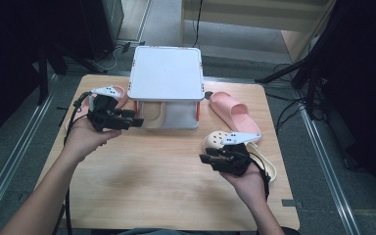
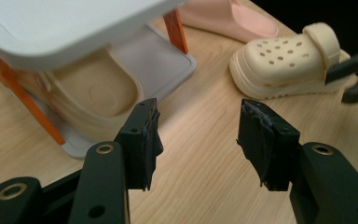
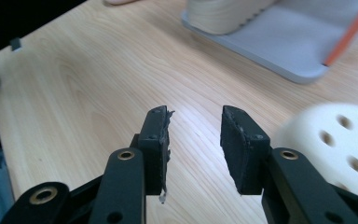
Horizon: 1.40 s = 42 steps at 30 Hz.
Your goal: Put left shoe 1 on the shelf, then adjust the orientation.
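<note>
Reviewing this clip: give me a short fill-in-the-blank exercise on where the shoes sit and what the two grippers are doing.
1. The beige slipper lies on the ____ shelf of the white rack.
2. The left gripper has its jaws ____, with nothing between them.
3. The cream clog has round ____ across its toe.
4. The pink slide lies on the table to the ____ of the rack in the high view.

Missing words: lower; open; holes; right
</note>
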Motion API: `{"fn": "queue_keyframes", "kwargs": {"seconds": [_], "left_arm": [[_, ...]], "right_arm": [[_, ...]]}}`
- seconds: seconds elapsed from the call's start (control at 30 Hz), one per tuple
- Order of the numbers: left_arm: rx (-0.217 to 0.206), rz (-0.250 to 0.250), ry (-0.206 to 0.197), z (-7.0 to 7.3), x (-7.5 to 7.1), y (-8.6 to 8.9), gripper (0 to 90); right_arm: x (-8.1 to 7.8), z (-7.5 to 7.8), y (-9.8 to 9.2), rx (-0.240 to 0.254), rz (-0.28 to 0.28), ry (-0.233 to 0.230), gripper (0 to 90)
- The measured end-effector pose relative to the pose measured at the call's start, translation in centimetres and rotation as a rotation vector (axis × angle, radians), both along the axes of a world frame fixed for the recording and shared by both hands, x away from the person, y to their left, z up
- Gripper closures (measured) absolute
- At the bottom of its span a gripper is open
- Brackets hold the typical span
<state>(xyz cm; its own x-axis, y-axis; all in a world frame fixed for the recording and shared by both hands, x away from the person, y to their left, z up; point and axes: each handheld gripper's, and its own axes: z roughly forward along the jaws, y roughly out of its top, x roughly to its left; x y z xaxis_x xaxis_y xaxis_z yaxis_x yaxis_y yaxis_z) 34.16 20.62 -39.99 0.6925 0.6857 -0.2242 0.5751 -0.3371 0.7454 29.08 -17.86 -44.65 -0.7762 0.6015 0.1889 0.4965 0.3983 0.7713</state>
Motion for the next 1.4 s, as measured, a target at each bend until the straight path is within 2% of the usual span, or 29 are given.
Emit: {"fn": "queue_keyframes", "kwargs": {"seconds": [0.17, 0.3, 0.47, 0.57, 0.63, 0.77, 0.83, 0.97, 1.13, 1.3, 1.4], "left_arm": [[0.017, -0.011, -0.006, -1.6, -1.2, -0.4, 46.2], [0.020, -0.022, -0.022, -2.9, -2.2, -0.4, 46.0], [0.011, -0.016, -0.014, -4.2, -3.1, 0.0, 45.9], [0.027, -0.015, -0.014, -4.6, -3.3, 0.1, 46.0], [0.019, -0.014, -0.015, -4.8, -3.3, 0.2, 45.8], [0.013, -0.011, -0.026, -5.0, -3.0, 0.2, 45.8], [0.006, -0.008, -0.028, -5.1, -2.8, 0.2, 45.8], [0.016, -0.021, -0.027, -5.1, -2.6, 0.0, 45.9], [0.020, -0.029, -0.023, -5.2, -2.6, -0.3, 45.9], [0.033, -0.034, -0.014, -5.4, -2.5, -0.2, 46.5], [0.030, -0.029, -0.012, -5.4, -2.6, -0.1, 46.6]], "right_arm": [[-0.1, 0.0, -1.9, 0.015, -0.042, 0.011, 61.2], [0.0, -0.2, -3.2, 0.005, -0.069, 0.022, 61.2], [0.1, -0.3, -4.8, 0.019, -0.098, 0.030, 61.1], [0.0, -0.3, -5.8, 0.008, -0.122, 0.034, 60.8], [-0.1, -0.3, -6.6, -0.005, -0.142, 0.028, 60.3], [-0.5, -0.2, -8.2, 0.013, -0.184, 0.032, 59.0], [-0.7, -0.2, -9.0, 0.019, -0.210, 0.029, 54.2], [-0.9, -0.4, -9.8, 0.005, -0.238, 0.028, 53.6], [-0.1, -1.6, -9.9, -0.031, -0.241, 0.060, 54.0], [1.1, -2.7, -9.1, -0.062, -0.197, 0.103, 56.5], [1.9, -3.2, -8.8, -0.054, -0.177, 0.137, 63.4]]}}
